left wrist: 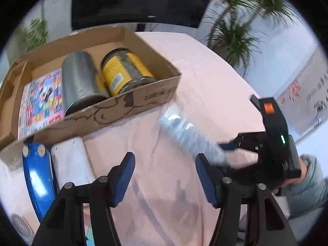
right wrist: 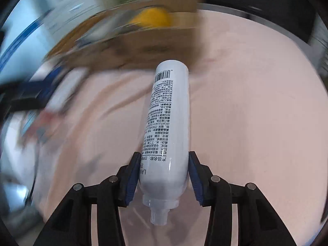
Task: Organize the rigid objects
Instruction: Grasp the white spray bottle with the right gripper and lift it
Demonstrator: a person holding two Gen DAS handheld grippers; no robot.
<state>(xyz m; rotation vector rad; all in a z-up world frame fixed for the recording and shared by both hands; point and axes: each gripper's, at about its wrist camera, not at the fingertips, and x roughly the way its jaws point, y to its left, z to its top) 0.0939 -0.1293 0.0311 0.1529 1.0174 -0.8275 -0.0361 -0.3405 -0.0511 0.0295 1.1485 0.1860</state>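
Note:
My right gripper (right wrist: 164, 176) is shut on a white bottle (right wrist: 168, 123) with printed text, held above the pink tablecloth with its clear cap end toward the camera. In the left wrist view the same bottle (left wrist: 188, 137) is blurred, pointing toward the cardboard box (left wrist: 143, 100), with the right gripper (left wrist: 242, 147) behind it. The box holds a silver can (left wrist: 80, 80), a yellow-labelled jar (left wrist: 125, 71) and a colourful flat package (left wrist: 41, 100). My left gripper (left wrist: 164, 176) is open and empty above the cloth, in front of the box.
A blue object (left wrist: 37, 174) and a white object (left wrist: 69, 164) lie on the cloth next to the box's near-left corner. A small white fan (left wrist: 22, 225) sits at the lower left. Potted plants (left wrist: 235, 24) stand beyond the table. The right wrist view is motion-blurred.

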